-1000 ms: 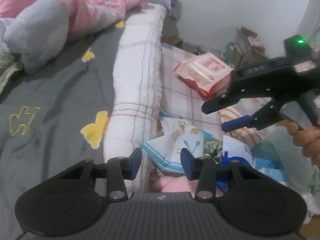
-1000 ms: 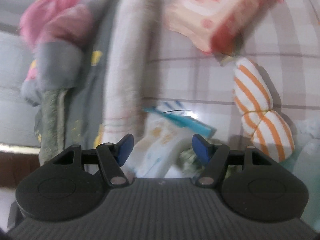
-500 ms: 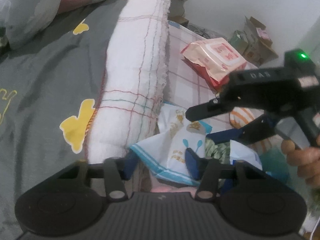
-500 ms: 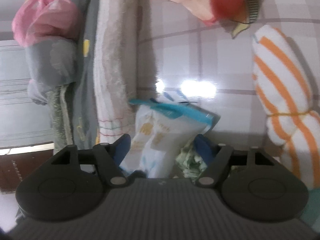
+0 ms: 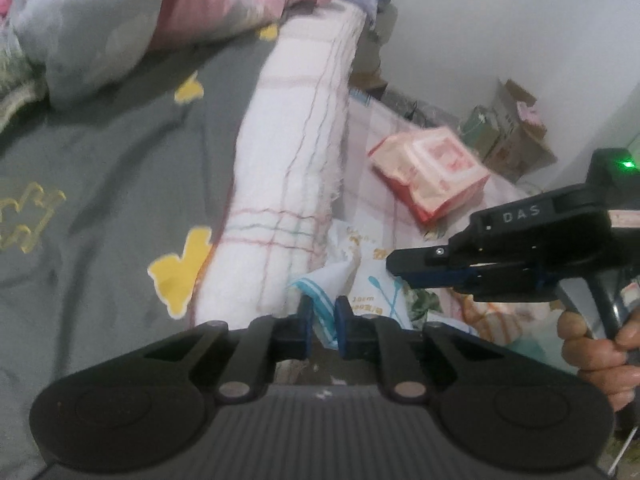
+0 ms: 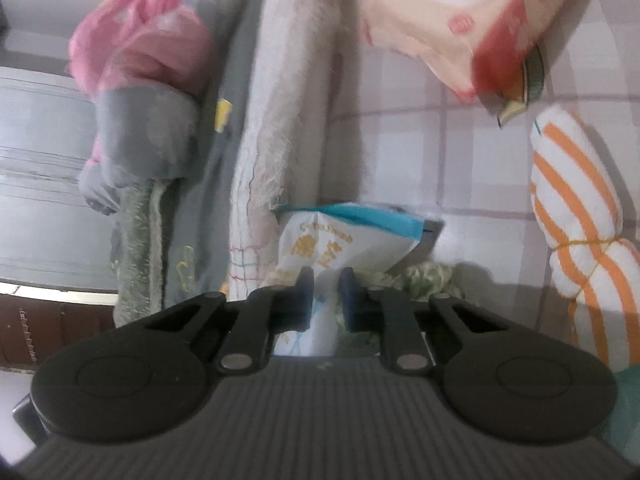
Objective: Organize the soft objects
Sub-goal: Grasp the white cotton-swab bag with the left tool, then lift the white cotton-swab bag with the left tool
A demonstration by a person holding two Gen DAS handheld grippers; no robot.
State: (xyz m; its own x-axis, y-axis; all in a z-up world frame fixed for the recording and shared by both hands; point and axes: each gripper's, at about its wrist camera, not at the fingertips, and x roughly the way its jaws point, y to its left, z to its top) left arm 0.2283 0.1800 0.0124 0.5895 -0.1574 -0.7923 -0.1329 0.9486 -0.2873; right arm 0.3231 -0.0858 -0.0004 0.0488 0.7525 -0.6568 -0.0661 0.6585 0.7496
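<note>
Left gripper [image 5: 323, 326]: jaws just closed, clamped on the striped edge of the cotton-swab bag [image 5: 370, 280], which lies beside the rolled white towel [image 5: 292, 184]. Right gripper [image 6: 326, 292]: jaws just closed, clamped on the same bag.

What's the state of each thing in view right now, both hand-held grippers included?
Left hand-held gripper: shut on the cotton swab bag's corner.
Right hand-held gripper: shut on the same bag.
Cotton swab bag: crumpled, pinched from two sides, beside the rolled towel.
Rolled towel: rolled up, lying lengthwise.
Tissue pack: sealed, lying flat, untouched.
Orange-striped cloth: bundled, tied round the middle.
Pink quilt: heaped, unfolded.
</note>
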